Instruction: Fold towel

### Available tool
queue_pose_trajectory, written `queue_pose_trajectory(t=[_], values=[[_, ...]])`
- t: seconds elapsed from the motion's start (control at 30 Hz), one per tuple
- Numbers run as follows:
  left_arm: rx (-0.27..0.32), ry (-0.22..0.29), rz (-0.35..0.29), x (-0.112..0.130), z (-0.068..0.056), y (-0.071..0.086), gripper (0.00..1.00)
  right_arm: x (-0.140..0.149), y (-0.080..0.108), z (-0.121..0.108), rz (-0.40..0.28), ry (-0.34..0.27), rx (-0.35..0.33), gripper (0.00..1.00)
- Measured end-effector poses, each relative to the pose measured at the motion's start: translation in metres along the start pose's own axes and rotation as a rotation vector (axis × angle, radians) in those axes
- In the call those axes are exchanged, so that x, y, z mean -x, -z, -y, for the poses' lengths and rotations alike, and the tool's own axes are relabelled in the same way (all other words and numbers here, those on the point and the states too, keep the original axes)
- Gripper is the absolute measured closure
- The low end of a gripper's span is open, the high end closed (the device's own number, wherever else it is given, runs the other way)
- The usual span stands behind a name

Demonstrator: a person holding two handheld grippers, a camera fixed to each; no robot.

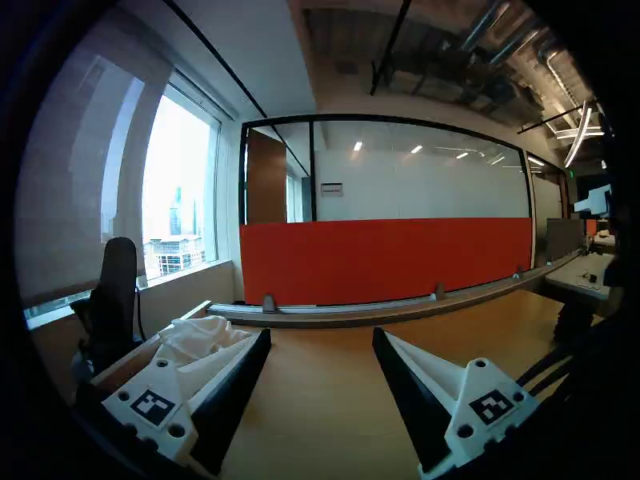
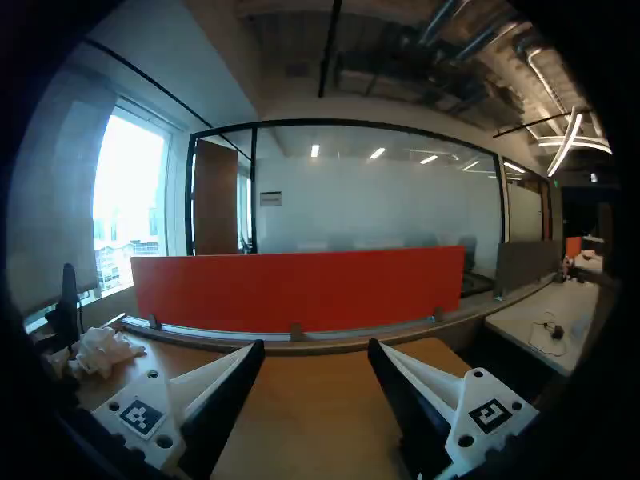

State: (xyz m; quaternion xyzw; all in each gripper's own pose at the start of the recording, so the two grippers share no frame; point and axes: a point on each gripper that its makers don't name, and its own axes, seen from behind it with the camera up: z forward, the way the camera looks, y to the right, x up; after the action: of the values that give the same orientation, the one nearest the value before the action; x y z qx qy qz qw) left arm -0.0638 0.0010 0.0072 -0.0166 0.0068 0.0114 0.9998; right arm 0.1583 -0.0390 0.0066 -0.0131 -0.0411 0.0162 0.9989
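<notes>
Crumpled white towel (image 1: 196, 334) at ten o'clock on desk (image 1: 320, 400), partly behind one finger of left gripper (image 1: 320, 332). Fingers there and on right gripper (image 2: 316, 342) spread wide, pinching nothing. Orange divider (image 1: 384, 260) at twelve; black chair (image 1: 112, 304) beside towel.

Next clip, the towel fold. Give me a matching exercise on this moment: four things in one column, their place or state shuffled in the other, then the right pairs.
Things
1. crumpled white cloth towel
2. flat orange partition panel
3. black office chair
4. left hand-held gripper

Place or state
A. stands upright along the far edge of the light wooden desk
B. open, nothing between its fingers
C. lies bunched on the desk, to the left in both views
D. stands beside the bright window

Pairs: 1-C, 2-A, 3-D, 4-B
</notes>
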Motion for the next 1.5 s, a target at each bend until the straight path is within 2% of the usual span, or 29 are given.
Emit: queue_pose_trajectory(t=[0.27,0.6,0.9,1.2,1.5], values=[[-0.005,-0.003,-0.012,0.037,-0.002,0.000,0.06,0.018,0.000,0.008,-0.017,0.020,-0.005,0.00],[-0.007,0.002,-0.029,0.070,-0.008,0.002,0.06,0.041,0.003,0.008,-0.020,0.022,0.000,0.00],[-0.006,0.000,-0.027,0.101,-0.018,0.000,0.06,0.060,0.001,0.004,-0.027,0.031,0.000,0.00],[-0.010,-0.015,-0.040,0.117,-0.026,-0.003,0.06,0.073,0.000,-0.002,-0.034,0.022,0.001,0.00],[-0.017,-0.017,-0.036,0.128,-0.028,-0.001,0.06,0.075,-0.003,-0.008,-0.039,0.027,0.002,0.00]])
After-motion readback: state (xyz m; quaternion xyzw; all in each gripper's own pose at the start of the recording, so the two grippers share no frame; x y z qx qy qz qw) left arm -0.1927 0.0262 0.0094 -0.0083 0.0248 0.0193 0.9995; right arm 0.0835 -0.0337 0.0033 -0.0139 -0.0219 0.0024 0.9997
